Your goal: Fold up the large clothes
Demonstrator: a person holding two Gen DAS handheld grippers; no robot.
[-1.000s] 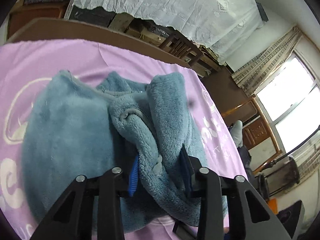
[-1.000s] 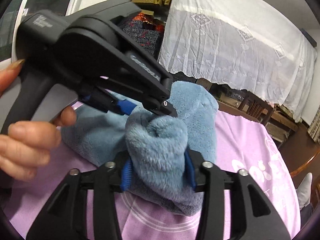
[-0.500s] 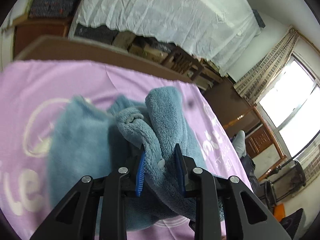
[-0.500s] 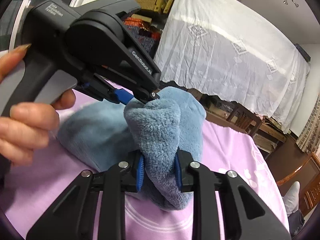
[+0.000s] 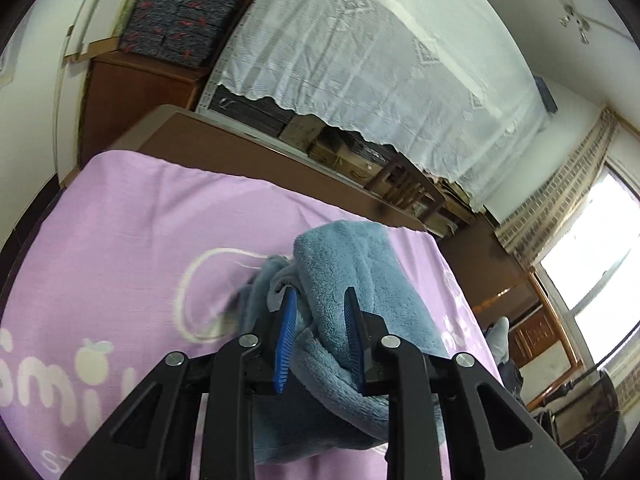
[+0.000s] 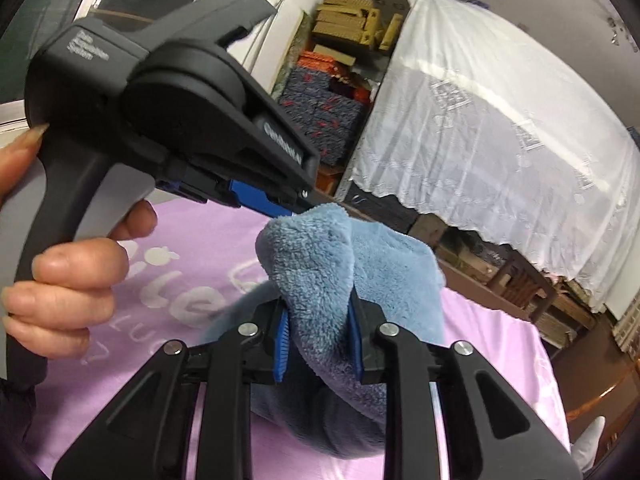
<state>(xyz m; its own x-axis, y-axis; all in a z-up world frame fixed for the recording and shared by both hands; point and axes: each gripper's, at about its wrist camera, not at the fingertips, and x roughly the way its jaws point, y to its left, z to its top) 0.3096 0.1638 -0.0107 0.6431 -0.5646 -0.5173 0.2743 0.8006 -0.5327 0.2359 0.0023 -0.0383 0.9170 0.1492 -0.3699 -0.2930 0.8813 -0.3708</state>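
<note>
A fluffy blue fleece garment (image 5: 360,280) is bunched and lifted above the purple tablecloth (image 5: 140,240). My left gripper (image 5: 320,316) is shut on a thick fold of it, blue pads pressing both sides. My right gripper (image 6: 318,324) is shut on another fold of the same garment (image 6: 320,272). In the right wrist view the left gripper's black body (image 6: 180,108) is close at upper left, held by a hand (image 6: 68,288), its tip touching the top of the fleece. The garment's lower part hangs behind the fingers.
The purple cloth with white print covers a brown table (image 5: 240,152). Behind stand furniture under a white lace cover (image 5: 380,60), stacked boxes (image 6: 324,112) and wooden chairs (image 5: 404,184). A bright window (image 5: 592,260) is at the right.
Both grippers closed tighter on the fleece and lifted it. The garment has risen off the cloth and bunched narrower; more purple cloth shows to the left.
</note>
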